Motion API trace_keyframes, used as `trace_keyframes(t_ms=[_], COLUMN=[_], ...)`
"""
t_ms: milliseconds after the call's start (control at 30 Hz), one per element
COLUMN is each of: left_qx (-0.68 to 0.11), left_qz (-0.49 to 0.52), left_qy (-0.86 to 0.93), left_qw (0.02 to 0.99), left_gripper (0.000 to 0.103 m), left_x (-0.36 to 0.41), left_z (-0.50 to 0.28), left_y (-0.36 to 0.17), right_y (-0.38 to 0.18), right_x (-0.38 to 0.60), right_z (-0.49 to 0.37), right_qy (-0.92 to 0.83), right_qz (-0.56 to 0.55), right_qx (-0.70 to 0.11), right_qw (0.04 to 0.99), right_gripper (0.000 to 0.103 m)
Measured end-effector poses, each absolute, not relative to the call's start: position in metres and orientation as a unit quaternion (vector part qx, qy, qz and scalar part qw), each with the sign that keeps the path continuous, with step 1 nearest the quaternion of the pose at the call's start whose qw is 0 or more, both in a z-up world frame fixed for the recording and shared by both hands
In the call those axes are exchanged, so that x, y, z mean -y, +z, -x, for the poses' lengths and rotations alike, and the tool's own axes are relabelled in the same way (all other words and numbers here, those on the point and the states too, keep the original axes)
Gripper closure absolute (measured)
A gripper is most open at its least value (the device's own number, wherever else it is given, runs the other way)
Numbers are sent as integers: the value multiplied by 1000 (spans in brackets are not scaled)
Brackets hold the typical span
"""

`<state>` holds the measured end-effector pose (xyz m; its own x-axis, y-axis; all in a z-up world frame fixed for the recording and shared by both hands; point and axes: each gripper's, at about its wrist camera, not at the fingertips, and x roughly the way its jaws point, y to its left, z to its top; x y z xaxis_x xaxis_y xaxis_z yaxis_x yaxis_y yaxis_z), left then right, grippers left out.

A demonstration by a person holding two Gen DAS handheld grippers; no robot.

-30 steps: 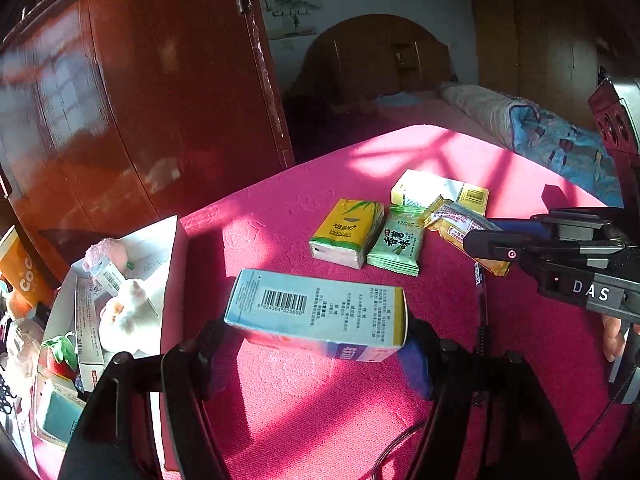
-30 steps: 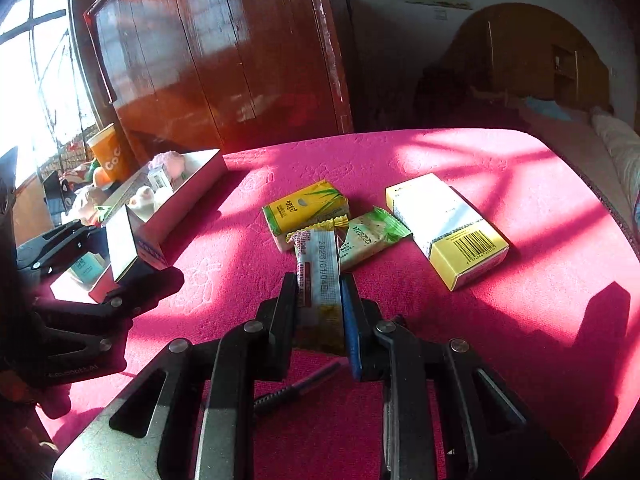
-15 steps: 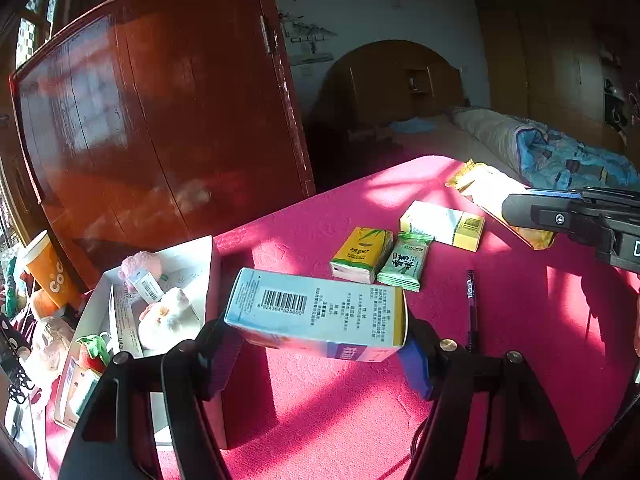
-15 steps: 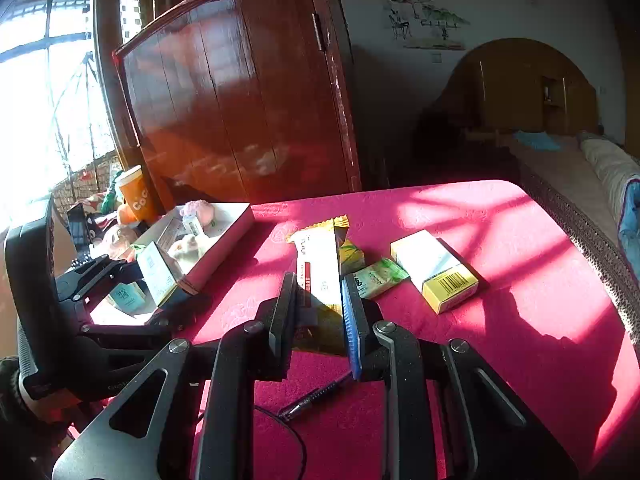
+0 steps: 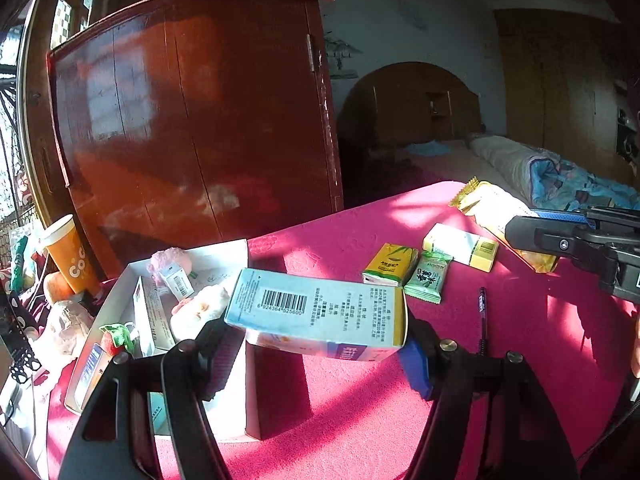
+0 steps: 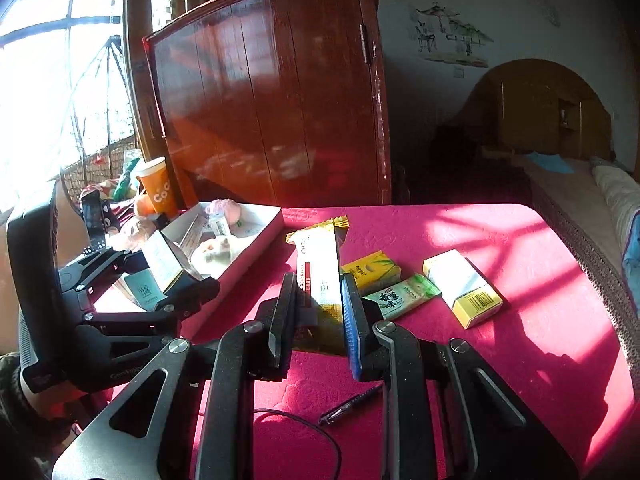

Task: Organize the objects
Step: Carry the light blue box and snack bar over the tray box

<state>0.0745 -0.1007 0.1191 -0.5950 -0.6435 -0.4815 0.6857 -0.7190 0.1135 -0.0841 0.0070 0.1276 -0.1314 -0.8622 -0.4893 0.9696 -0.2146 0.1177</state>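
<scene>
- Both hands are loaded and in the air over the pink counter (image 5: 360, 420), so this looks like the carry step toward the white tray (image 5: 248, 360) at the left.
- Left tool (image 5: 316, 344) is clamped on the blue carton (image 5: 316, 312), gripped at its two short ends; the carton sits crosswise, long axis left to right, barcode face up, hanging over the tray's near right corner.
- Right tool (image 6: 318, 316) is clenched tight on the snack bar wrapper (image 6: 320, 272), whose long axis runs straight away from the tool, crimped yellow end pointing far, above the counter just right of the tray.
- Next call, I'd say: lower the carton into a free patch among the plush toys (image 5: 200, 312), then release; the wrapper follows.
- Two tissue packs, the yellow-ended box (image 6: 464, 292) and a pen (image 6: 350, 402) wait on the counter.
</scene>
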Motion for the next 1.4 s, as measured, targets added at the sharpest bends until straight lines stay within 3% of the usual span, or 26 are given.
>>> trace_keyframes(t_ms=[867, 1200, 1400], left_qx=[-125, -169, -176], left_qz=[-205, -174, -197], left_qy=[-869, -841, -832], left_qw=[433, 484, 488], left_gripper=[33, 33, 33], left_x=[165, 252, 296], left_z=[-162, -232, -231], left_y=[120, 142, 133], right_y=[138, 136, 112], right_x=[69, 128, 164], right_z=[3, -24, -46], right_qy=[-707, -675, -649], right_qz=[-218, -250, -281], right_qx=[-179, -195, -215], right_qw=[649, 667, 673], right_gripper=[82, 83, 83])
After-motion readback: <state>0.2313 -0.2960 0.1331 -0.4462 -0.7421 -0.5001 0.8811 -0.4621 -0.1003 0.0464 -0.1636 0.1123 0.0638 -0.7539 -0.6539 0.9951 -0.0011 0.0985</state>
